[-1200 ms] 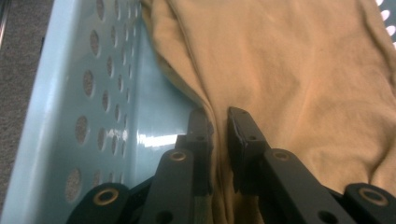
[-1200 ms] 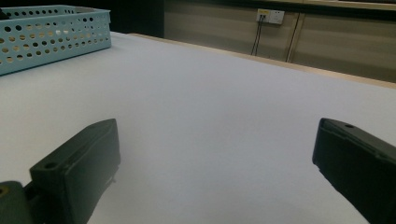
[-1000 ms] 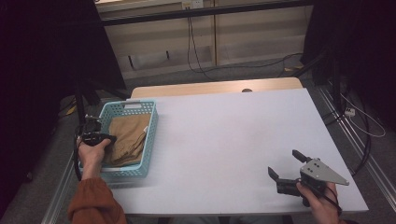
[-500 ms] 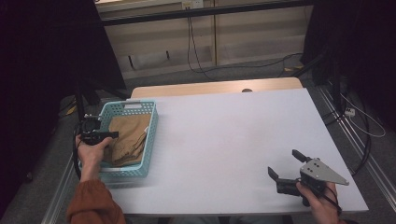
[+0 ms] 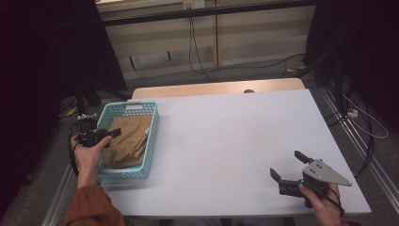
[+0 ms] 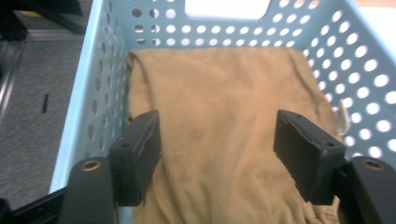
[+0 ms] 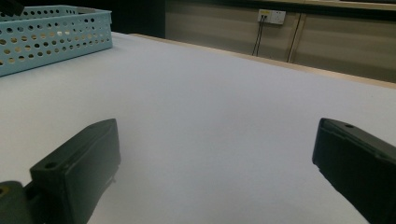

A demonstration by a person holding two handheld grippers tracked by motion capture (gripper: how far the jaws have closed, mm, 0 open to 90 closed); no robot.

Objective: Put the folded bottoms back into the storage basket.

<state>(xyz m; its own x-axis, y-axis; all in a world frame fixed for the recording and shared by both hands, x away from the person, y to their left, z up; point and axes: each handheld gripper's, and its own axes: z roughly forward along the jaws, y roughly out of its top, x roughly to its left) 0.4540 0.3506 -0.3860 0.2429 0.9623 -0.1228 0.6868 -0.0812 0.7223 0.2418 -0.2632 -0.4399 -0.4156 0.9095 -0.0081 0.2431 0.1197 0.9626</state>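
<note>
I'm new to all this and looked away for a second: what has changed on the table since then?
The left tongs have just been opening over the tan cloth in the blue basket, letting it go. The cloth lies loose between the jaws. The right tongs stayed open at the table's near corner.

The basket (image 5: pixel 127 141) is pale turquoise, its walls patterned with regular rows of round holes (image 6: pixel 327 51). The cloth (image 6: pixel 224 126) lying in it is plain tan, unpatterned, with darker shading along its folds. The table (image 5: pixel 235 141) is a uniform pale lavender-white, edged at the far side by a light wood strip (image 5: pixel 216 88). Both grippers, left (image 6: pixel 217 140) and right (image 7: pixel 215 172), have matt black jaws; the right gripper carries a grey plate (image 5: pixel 324 172). The sleeve (image 5: pixel 91 207) is rust orange.
</note>
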